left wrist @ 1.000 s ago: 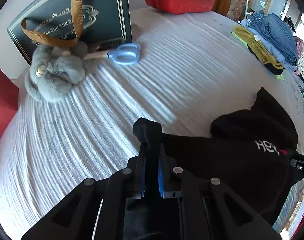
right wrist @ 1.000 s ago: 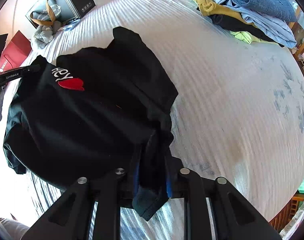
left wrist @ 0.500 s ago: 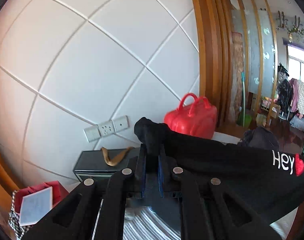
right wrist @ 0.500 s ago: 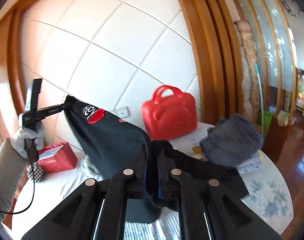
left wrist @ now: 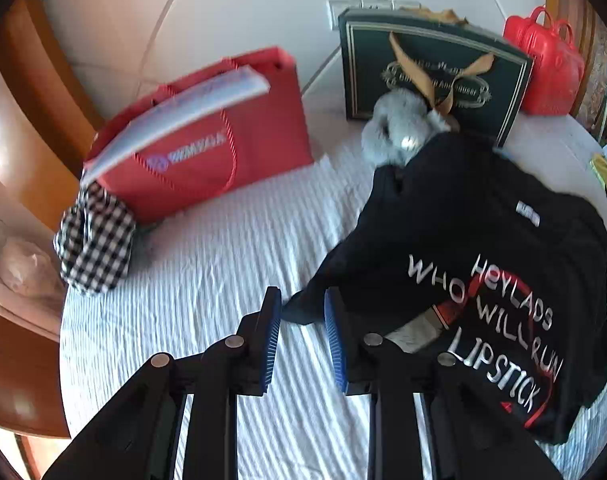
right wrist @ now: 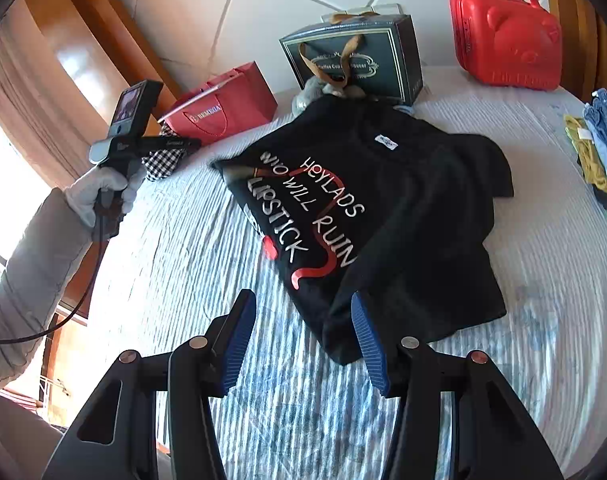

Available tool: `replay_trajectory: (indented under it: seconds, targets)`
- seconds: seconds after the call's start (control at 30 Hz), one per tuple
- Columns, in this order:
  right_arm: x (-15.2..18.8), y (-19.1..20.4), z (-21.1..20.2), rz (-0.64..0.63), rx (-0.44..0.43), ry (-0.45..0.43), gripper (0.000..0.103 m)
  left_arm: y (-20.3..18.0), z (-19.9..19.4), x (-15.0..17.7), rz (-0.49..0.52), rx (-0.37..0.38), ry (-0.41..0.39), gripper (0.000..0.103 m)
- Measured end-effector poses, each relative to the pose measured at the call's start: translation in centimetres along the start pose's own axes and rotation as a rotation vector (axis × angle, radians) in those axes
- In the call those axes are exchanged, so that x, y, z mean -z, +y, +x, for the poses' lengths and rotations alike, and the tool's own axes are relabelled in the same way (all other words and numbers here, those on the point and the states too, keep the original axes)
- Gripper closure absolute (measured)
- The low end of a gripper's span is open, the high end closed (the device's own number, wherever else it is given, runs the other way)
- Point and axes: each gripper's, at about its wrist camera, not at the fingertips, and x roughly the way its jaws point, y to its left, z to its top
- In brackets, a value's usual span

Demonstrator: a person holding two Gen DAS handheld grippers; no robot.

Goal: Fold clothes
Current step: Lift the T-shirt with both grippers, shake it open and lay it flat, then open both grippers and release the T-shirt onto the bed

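Both hand-held grippers, left and right, are now seen with jaws apart and empty; half a second earlier each was clamped on the black T-shirt held in the air. It has been laid print-up on the striped bed, partly spread, apparently ready for folding. A red gift bag and dark box stand beyond.

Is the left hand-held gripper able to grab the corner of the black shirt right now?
Probably yes. The left hand-held gripper is open, and the shirt corner lies on the bed just ahead of its fingertips, with nothing between them.
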Motion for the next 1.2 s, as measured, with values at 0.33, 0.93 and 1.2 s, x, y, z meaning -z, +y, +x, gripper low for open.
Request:
replay_trajectory:
  seconds: [0.33, 0.93, 1.2]
  targets:
    - [-0.9, -6.0, -0.5, 0.145, 0.139, -0.022, 0.055, -6.3, -3.0, 2.9, 0.05, 0.185, -0.03, 0.061]
    - [-2.9, -17.3, 4.7, -0.008, 0.048, 0.209, 0.054, -21.2, -1.6, 8.5, -0.034, 0.176, 0.11, 0.054]
    - [-1.9, -15.9, 8.8, -0.189, 0.086, 0.29, 0.09, -23.7, -1.1, 11.9, -0.092, 0.145, 0.146, 0.054]
